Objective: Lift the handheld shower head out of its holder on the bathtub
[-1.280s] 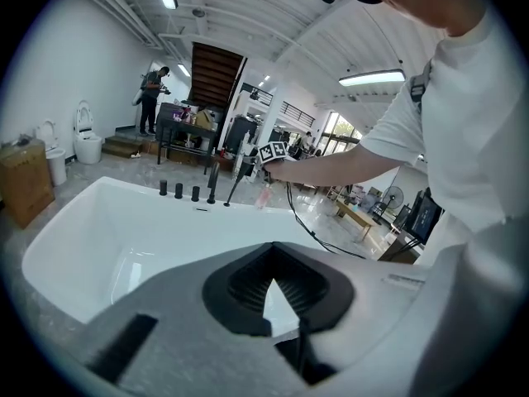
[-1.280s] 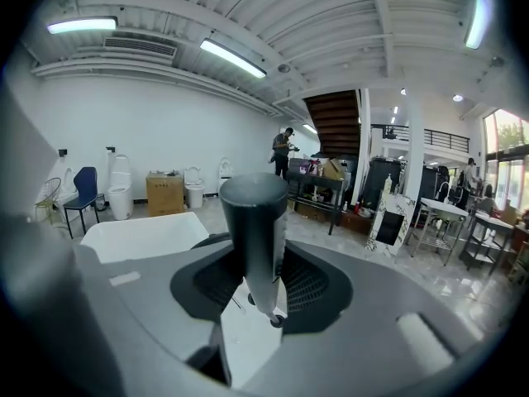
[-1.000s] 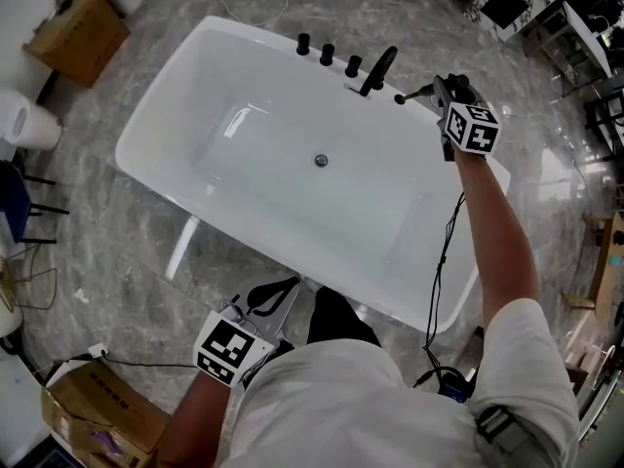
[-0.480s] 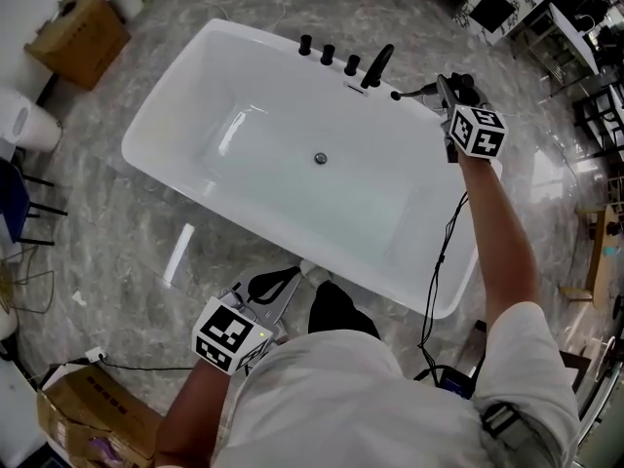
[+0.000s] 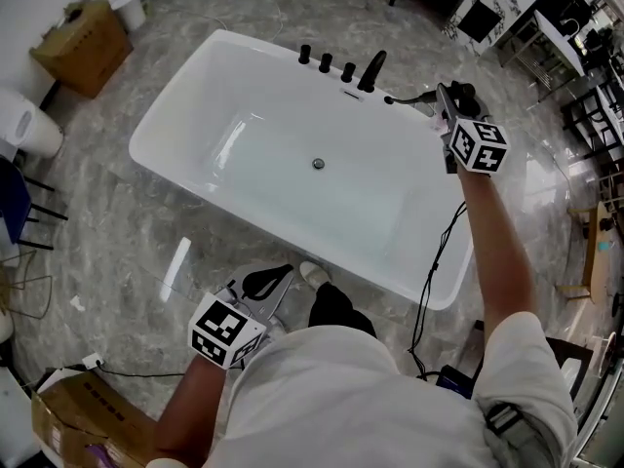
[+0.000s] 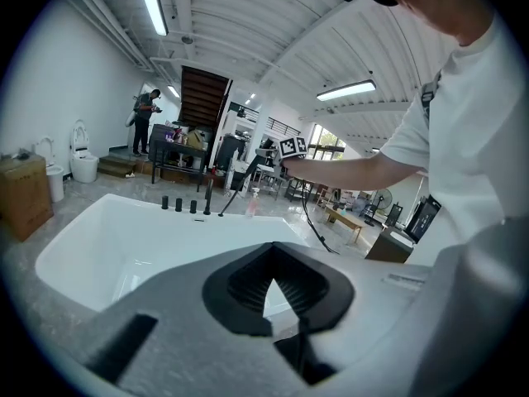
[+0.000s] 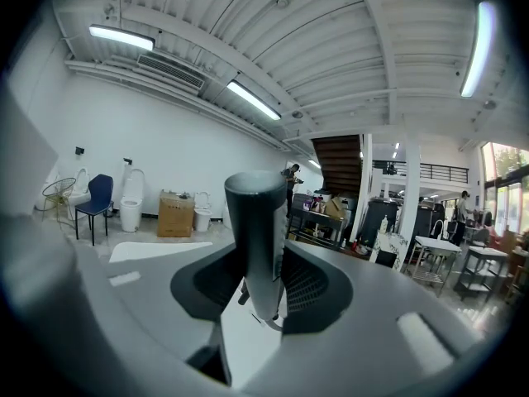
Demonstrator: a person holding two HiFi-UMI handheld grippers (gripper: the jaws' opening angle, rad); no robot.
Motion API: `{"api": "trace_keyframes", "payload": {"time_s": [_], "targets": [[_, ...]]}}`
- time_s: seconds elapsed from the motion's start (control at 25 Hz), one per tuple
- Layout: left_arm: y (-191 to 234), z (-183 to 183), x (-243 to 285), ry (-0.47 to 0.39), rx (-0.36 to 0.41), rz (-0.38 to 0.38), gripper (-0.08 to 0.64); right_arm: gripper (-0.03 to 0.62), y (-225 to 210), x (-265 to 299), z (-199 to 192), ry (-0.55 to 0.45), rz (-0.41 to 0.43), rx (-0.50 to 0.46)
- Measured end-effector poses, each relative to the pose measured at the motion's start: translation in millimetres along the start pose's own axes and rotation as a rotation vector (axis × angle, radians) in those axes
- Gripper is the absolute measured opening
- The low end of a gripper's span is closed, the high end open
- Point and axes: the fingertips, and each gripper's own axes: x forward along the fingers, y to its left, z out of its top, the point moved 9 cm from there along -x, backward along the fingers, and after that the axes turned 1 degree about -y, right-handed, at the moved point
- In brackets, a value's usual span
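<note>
1 shower head (image 7: 256, 222), 3 knobs (image 5: 326, 62)

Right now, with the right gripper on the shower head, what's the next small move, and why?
Probably raise the right gripper a little higher, straight up. Its jaws are shut on the dark shower head, whose lower end seems to hang just above the white bathtub rim. A bit more height should carry it clear of the rim and the nearby faucet.

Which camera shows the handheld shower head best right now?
The right gripper view: the shower head fills the centre, clamped in the right gripper. The head view shows it only as a thin dark rod beside that gripper; the left gripper view, as a tiny distant line.
</note>
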Motion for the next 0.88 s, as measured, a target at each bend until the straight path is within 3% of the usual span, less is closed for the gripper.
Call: {"api": "trace_keyframes", "payload": {"time_s": [0.88], "targets": [[-47, -35, -68, -0.048, 0.012, 0.009, 0.006, 0.145, 64, -140, 56, -0.104, 0.032, -0.043]]}}
